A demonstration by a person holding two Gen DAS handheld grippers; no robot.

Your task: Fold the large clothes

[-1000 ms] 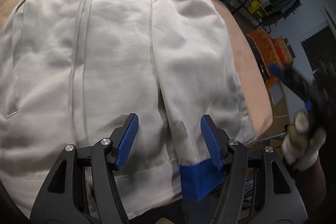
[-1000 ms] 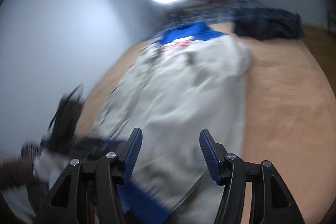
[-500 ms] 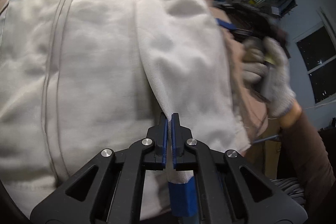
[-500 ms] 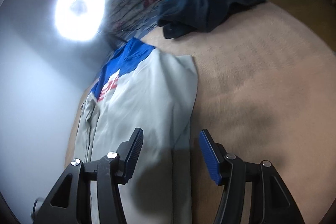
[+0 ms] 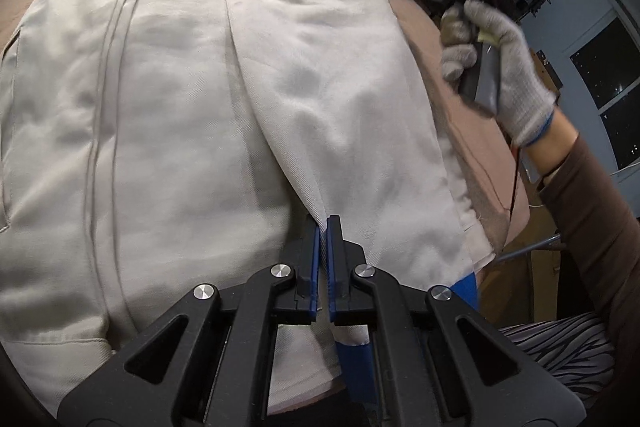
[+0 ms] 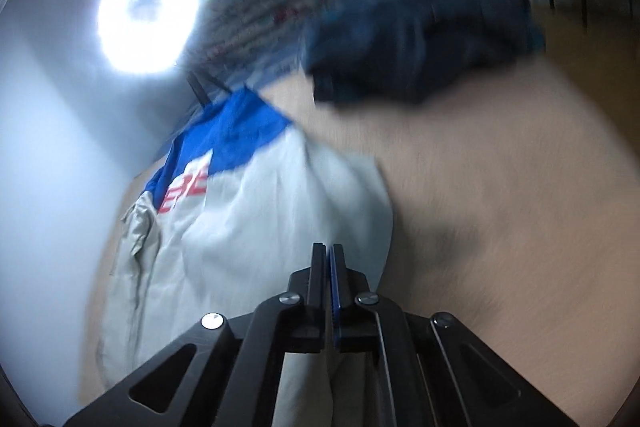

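white jacket point(image 5: 192, 115) spread flat on tan bed point(image 6: 500, 207). left gripper point(image 5: 322, 227) clamped on near sleeve fold; right gripper point(image 6: 329, 255) pinched shut on far right edge. next likely: lift together, fold across.

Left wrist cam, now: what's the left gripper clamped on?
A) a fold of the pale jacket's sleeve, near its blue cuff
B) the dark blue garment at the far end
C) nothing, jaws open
A: the left gripper is shut, pinching a ridge of the pale jacket just above the blue cuff.
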